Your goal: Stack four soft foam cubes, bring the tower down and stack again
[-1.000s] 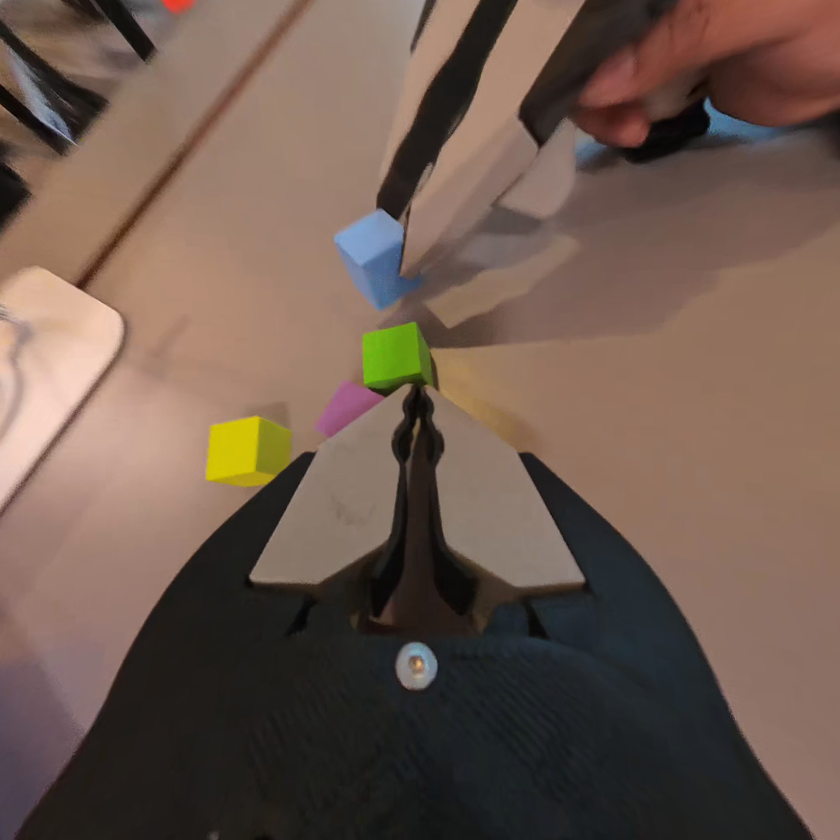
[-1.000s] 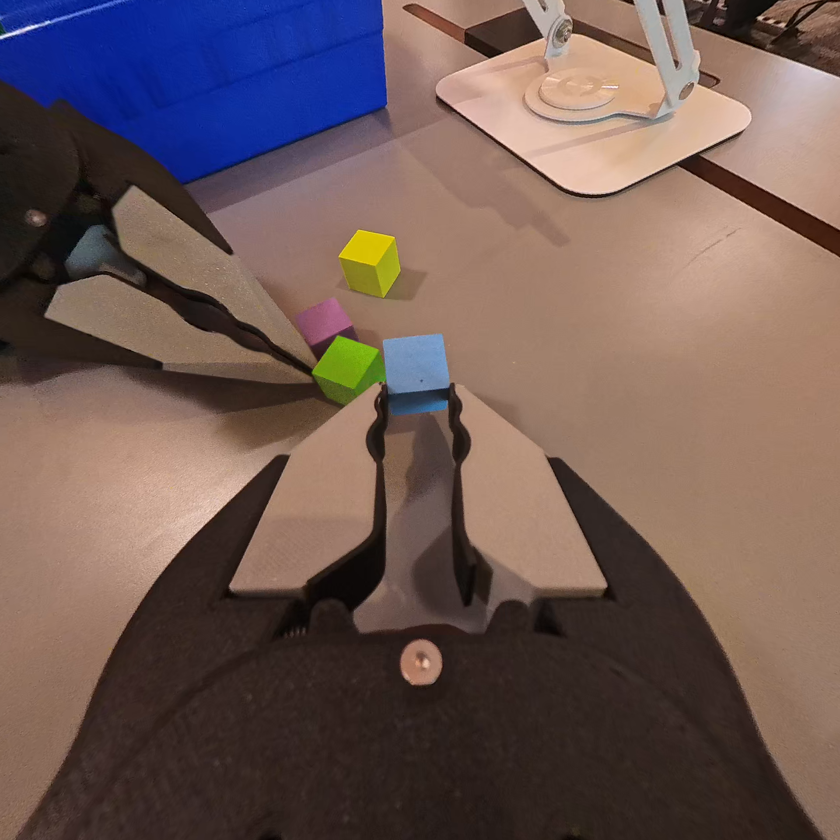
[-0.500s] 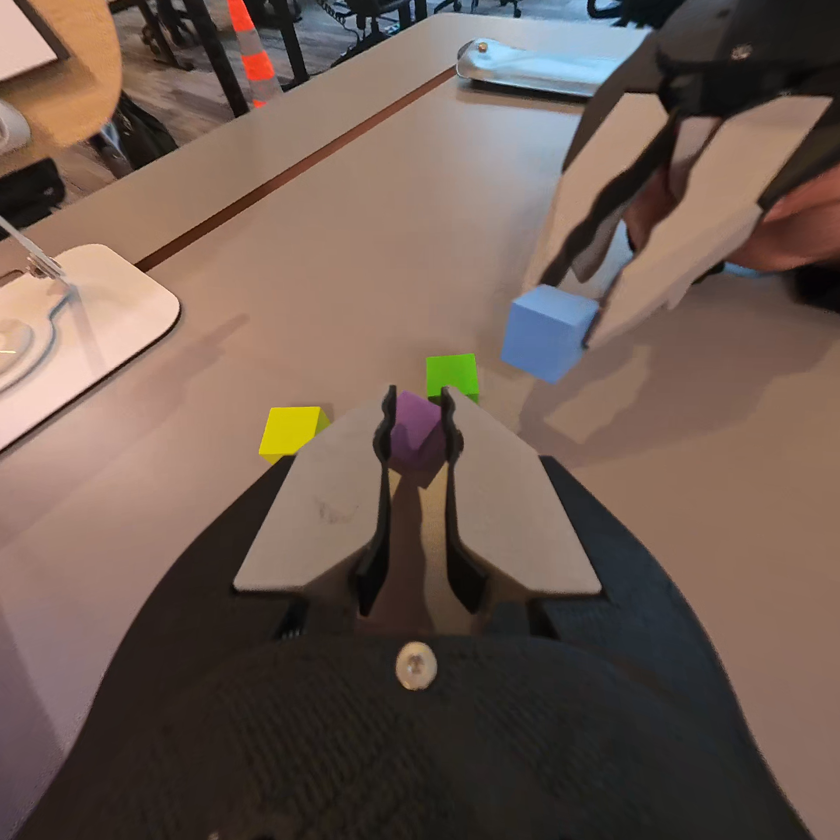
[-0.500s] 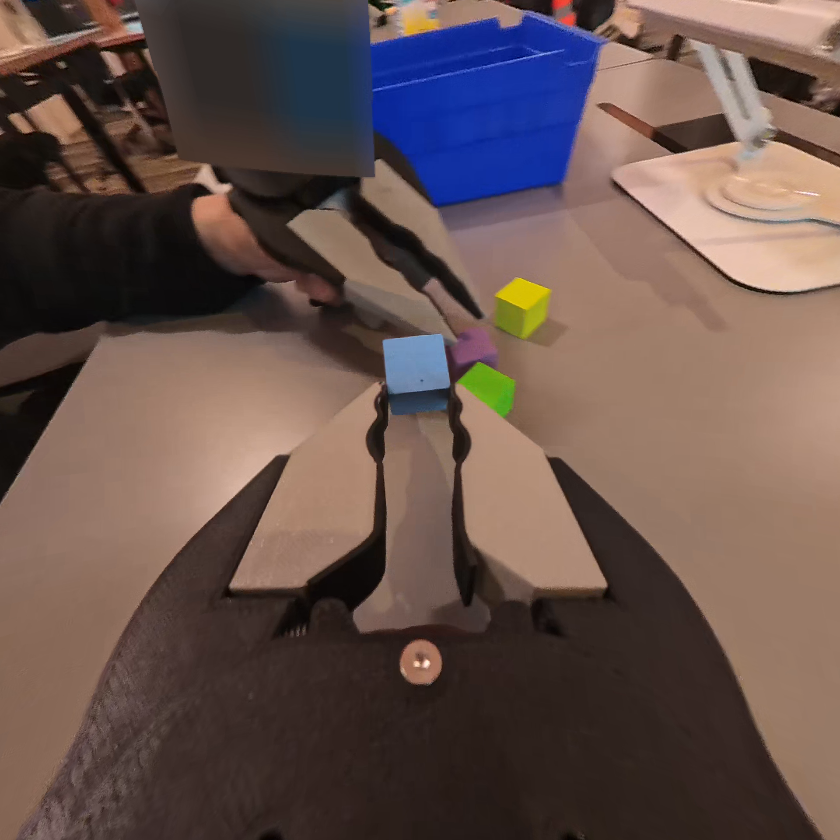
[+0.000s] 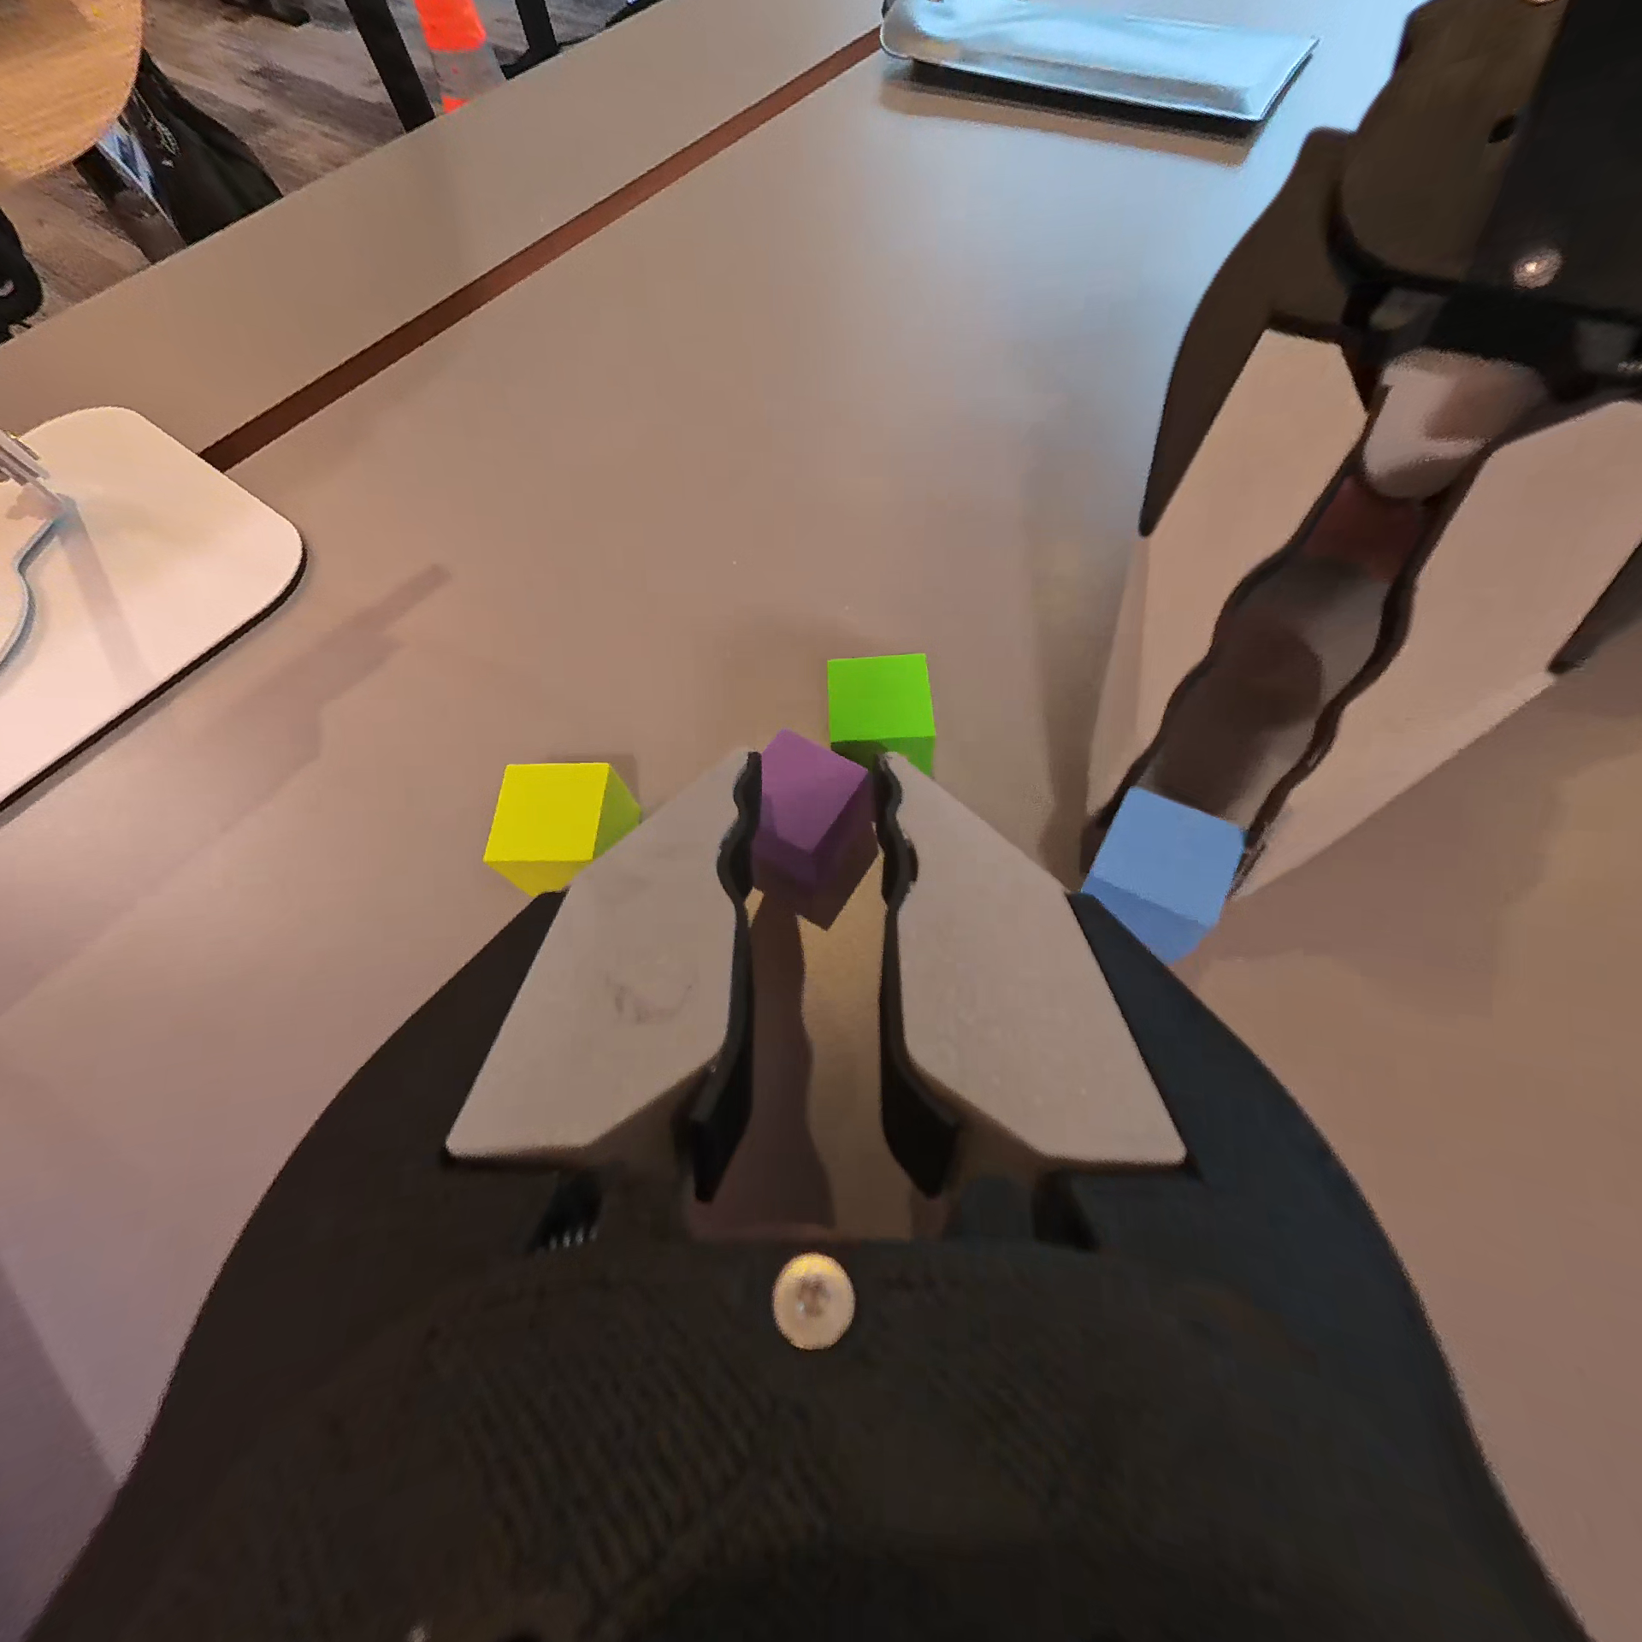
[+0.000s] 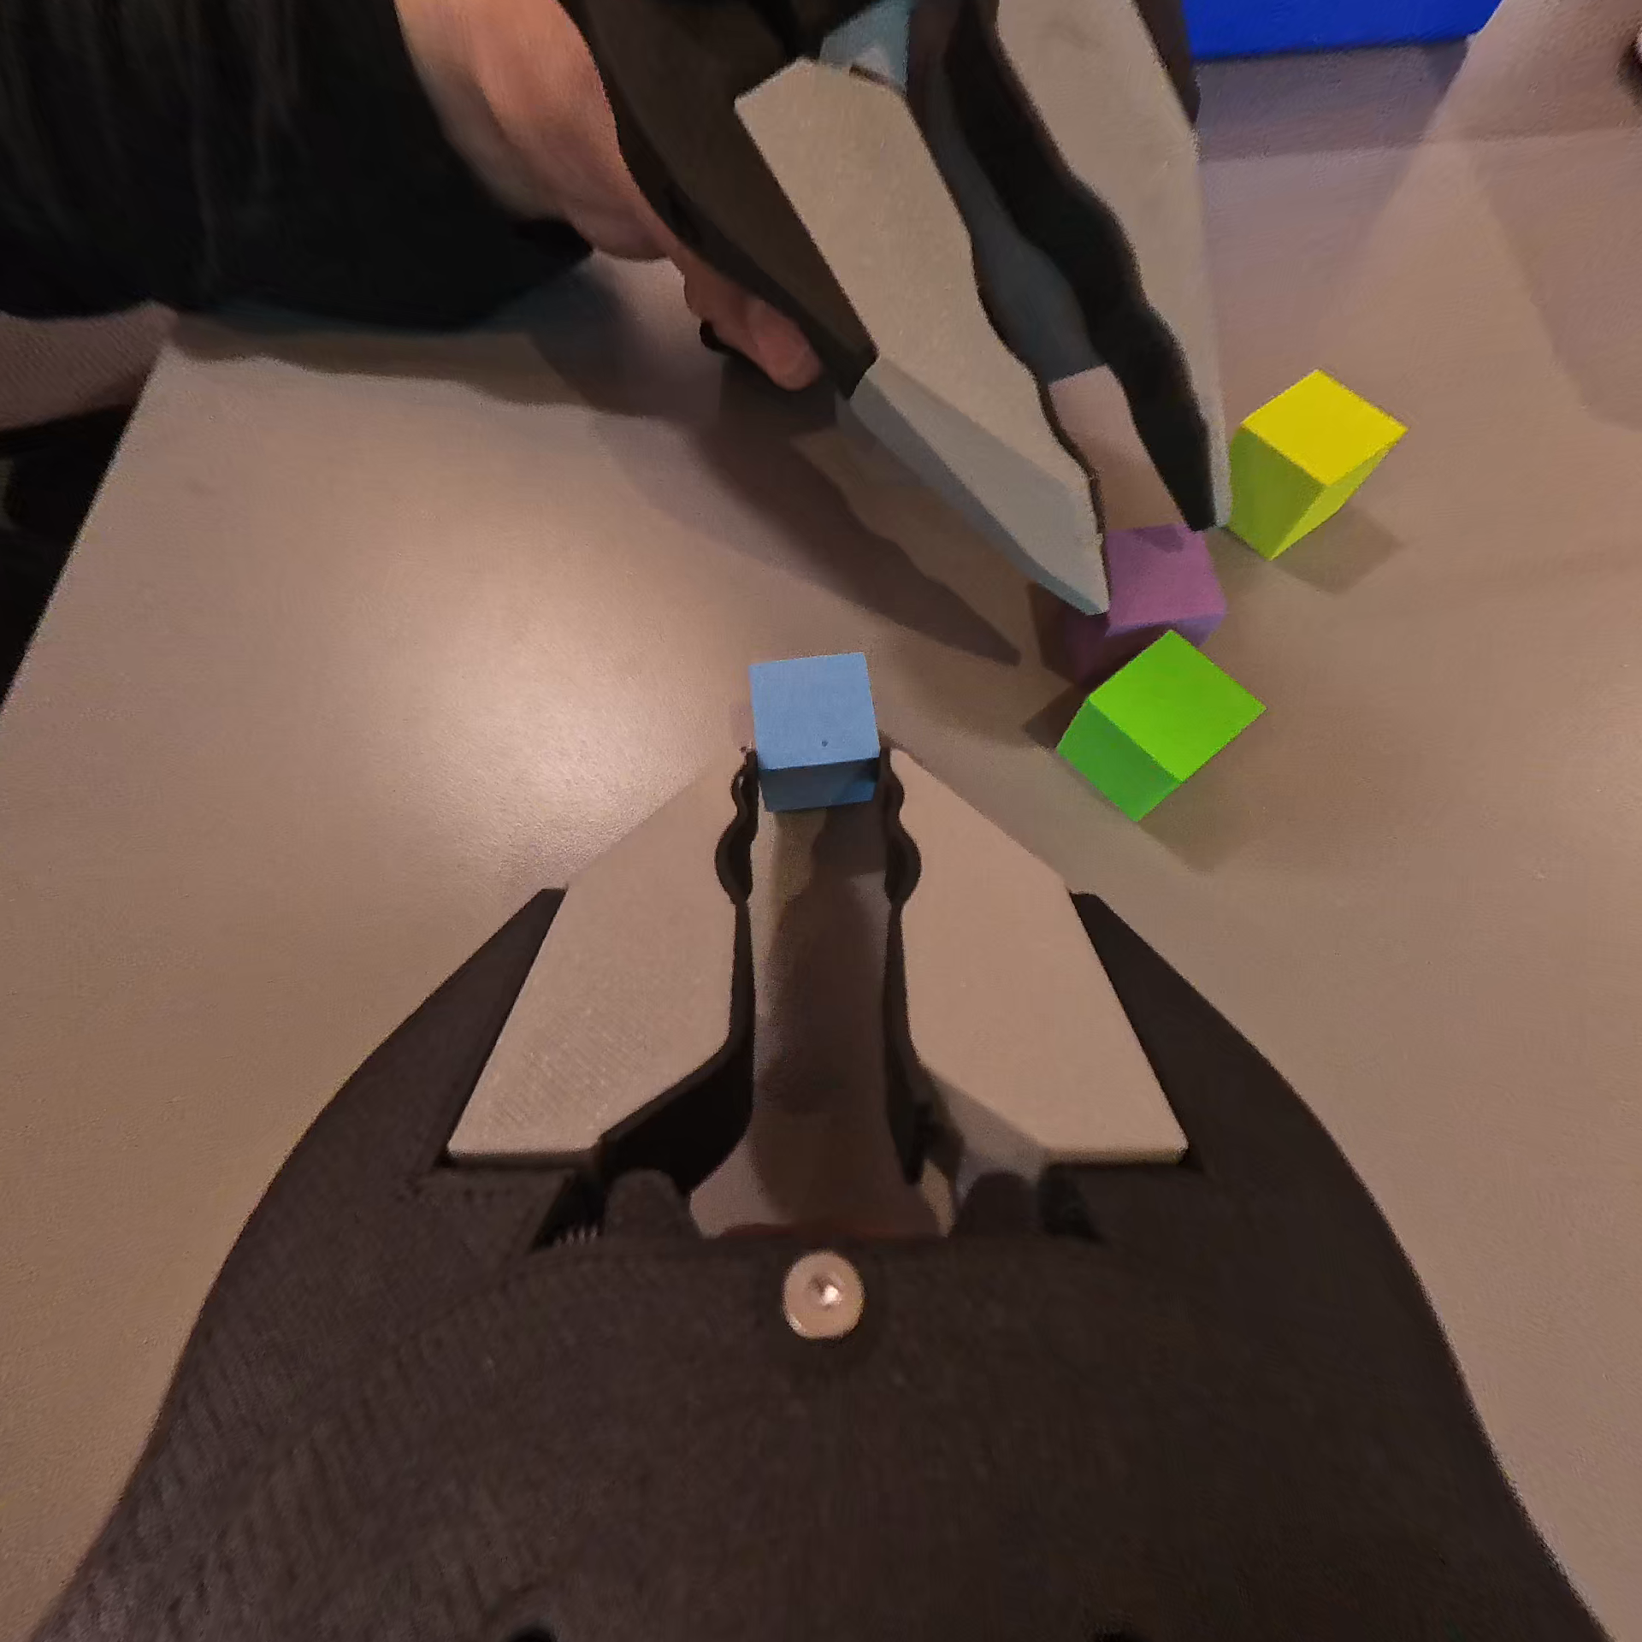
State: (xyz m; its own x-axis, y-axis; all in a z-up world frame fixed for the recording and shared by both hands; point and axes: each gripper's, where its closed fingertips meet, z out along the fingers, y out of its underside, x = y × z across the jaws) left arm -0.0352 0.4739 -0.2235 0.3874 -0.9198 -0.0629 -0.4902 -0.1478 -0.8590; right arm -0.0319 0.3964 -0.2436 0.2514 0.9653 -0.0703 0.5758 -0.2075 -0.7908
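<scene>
My right gripper (image 6: 816, 769) is pinching the blue cube (image 6: 813, 730) between its fingers (image 6: 893, 804), gripping it at the very tips. In the left wrist view that same cube (image 5: 1159, 866) is showing low over the desk (image 5: 711, 400), though I cannot tell whether it is touching the surface.

My left gripper (image 5: 813, 800) is clamping the purple cube (image 5: 813, 831), which is sitting tilted between the fingers (image 5: 737, 826); from the right wrist view the purple cube (image 6: 1159, 577) is hanging just above its own shadow, so it is looking slightly lifted. A hand (image 6: 622, 178) in a dark sleeve is holding that gripper.

The green cube (image 6: 1159, 724) is resting on the desk just beside and beyond the purple one, and the yellow cube (image 6: 1306, 462) is standing a little apart on the other side. Nothing is stacked.

The only container I am seeing is a blue bin (image 6: 1333, 27) at the far edge of the right wrist view; its inside is out of sight, so I cannot tell what it holds.

The desk is grey-brown and matte, with a dark seam (image 5: 533, 240) running across it. A white stand base (image 5: 133, 569) is lying at the left, and a flat silvery object (image 5: 1102, 53) is lying at the far end. Beyond the desk I am making out dark chair legs, an orange cone (image 5: 453, 35) and carpeted floor.
</scene>
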